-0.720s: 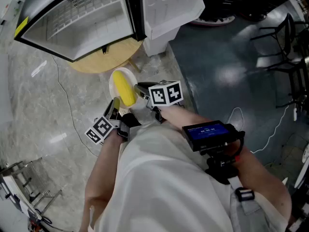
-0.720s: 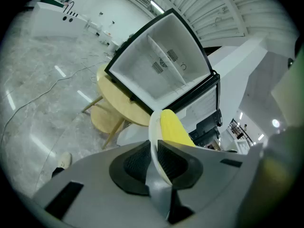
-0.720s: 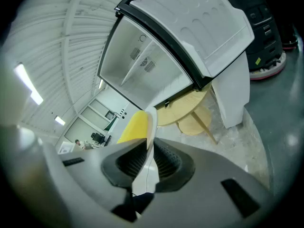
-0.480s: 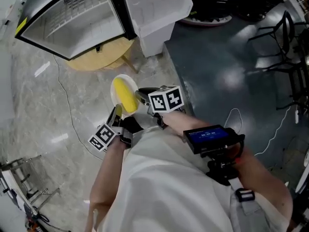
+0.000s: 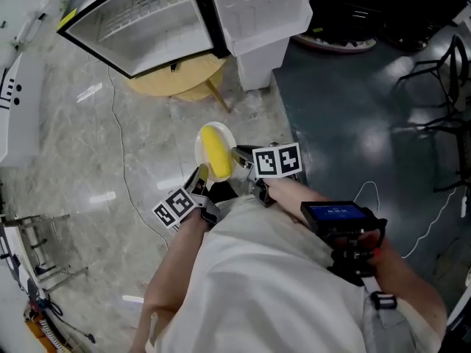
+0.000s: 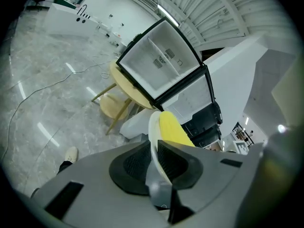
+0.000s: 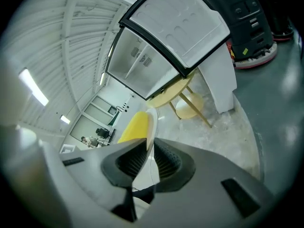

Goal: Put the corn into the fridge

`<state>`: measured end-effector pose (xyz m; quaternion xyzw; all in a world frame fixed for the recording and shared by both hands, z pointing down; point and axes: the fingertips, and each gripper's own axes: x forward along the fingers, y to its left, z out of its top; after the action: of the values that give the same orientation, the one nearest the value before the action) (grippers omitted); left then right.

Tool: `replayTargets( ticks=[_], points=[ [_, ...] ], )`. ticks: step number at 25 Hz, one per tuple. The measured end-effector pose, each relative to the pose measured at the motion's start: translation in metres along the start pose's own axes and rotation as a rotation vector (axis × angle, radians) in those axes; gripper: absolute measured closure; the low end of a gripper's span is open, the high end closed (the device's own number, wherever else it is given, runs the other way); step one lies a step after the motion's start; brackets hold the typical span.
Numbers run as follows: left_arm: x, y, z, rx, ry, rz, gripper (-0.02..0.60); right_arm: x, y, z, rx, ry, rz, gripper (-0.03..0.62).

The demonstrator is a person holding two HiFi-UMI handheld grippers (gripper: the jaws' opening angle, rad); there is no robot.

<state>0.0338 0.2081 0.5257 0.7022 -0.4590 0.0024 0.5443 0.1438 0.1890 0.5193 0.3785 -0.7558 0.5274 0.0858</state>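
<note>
One corn (image 5: pixel 215 151) lies on one plate (image 5: pixel 199 148), held up between both grippers. The left gripper (image 5: pixel 198 176) jaws pinch its rim, and the right gripper (image 5: pixel 240 155) jaws pinch the opposite rim. One fridge (image 5: pixel 147 20) stands open ahead.

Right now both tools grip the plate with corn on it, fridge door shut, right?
No: the fridge door is open, as the head view shows. The left tool and right tool do grip the plate carrying the corn.

Corn (image 5: pixel 215 151) bright yellow on cream-white plate (image 6: pixel 153 127). Claw pads (image 6: pixel 130 164) black, ribbed. Marker cubes (image 5: pixel 277 160): black-and-white squares. Ahead of the claws: fridge (image 5: pixel 140 17) white, black-framed; table (image 5: pixel 176 85) pale yellow; floor (image 5: pixel 81 145) grey, marbled.
</note>
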Motion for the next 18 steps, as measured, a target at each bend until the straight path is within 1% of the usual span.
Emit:
replayTargets(
  ticks=[5, 13, 18],
  points=[
    [-0.003, 0.004, 0.001, 0.011, 0.008, 0.015, 0.532, 0.004, 0.001, -0.005, 0.029, 0.003, 0.01, 0.54],
    [-0.006, 0.004, 0.011, 0.047, 0.0, 0.025, 0.532, 0.011, 0.004, -0.001, 0.027, -0.007, 0.014, 0.54],
    [-0.003, 0.004, 0.013, 0.035, -0.005, 0.017, 0.532, 0.011, 0.003, 0.003, 0.029, 0.007, 0.008, 0.54]
  ],
)
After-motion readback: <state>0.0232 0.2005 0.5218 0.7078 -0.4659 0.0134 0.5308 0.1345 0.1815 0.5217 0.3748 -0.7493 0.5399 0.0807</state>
